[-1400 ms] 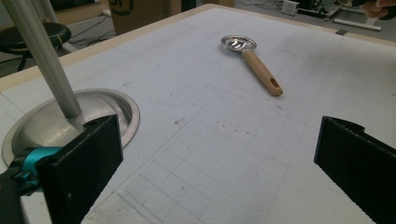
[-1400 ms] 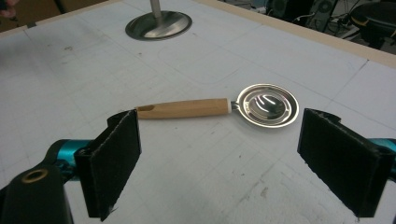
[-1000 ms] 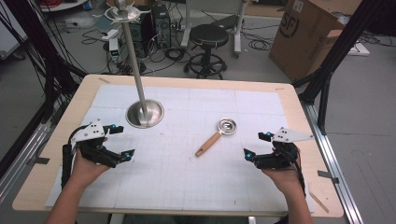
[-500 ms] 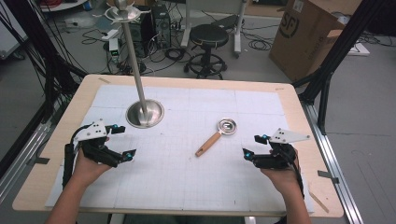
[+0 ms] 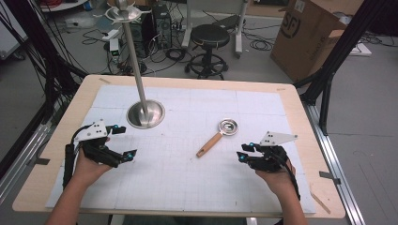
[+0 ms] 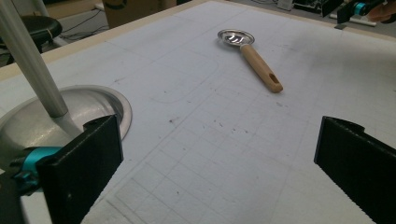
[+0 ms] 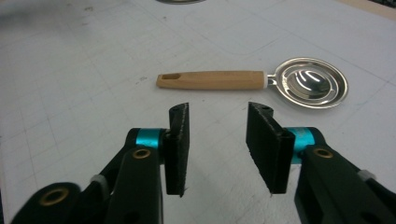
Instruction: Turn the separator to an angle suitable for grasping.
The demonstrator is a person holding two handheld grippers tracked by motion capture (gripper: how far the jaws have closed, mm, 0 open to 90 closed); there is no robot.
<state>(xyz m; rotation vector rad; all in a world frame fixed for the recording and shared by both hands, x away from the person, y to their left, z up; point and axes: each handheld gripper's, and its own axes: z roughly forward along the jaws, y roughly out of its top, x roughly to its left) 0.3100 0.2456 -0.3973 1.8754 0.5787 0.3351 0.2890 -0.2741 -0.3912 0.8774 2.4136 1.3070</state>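
Note:
A small metal strainer spoon with a wooden handle (image 5: 210, 144) lies flat on the white mat, right of centre. My right gripper (image 5: 242, 152) hovers just right of its handle end, open and holding nothing. In the right gripper view the spoon (image 7: 219, 80) lies crosswise just beyond my right gripper (image 7: 217, 112), whose jaws stand a moderate gap apart. My left gripper (image 5: 128, 140) is open wide at the left of the mat, below the stand's base. In the left gripper view the spoon (image 6: 259, 65) lies far ahead of my left gripper (image 6: 217, 135).
A tall metal pole stand with a round base (image 5: 146, 114) rises at the back left of the mat; its base (image 6: 28, 120) is close to the left jaw. The wooden table's edge (image 5: 300, 101) frames the mat. A stool and cardboard box stand beyond the table.
My right gripper has edged slightly left towards the spoon's handle. The left gripper has barely moved, and the spoon lies where it was.

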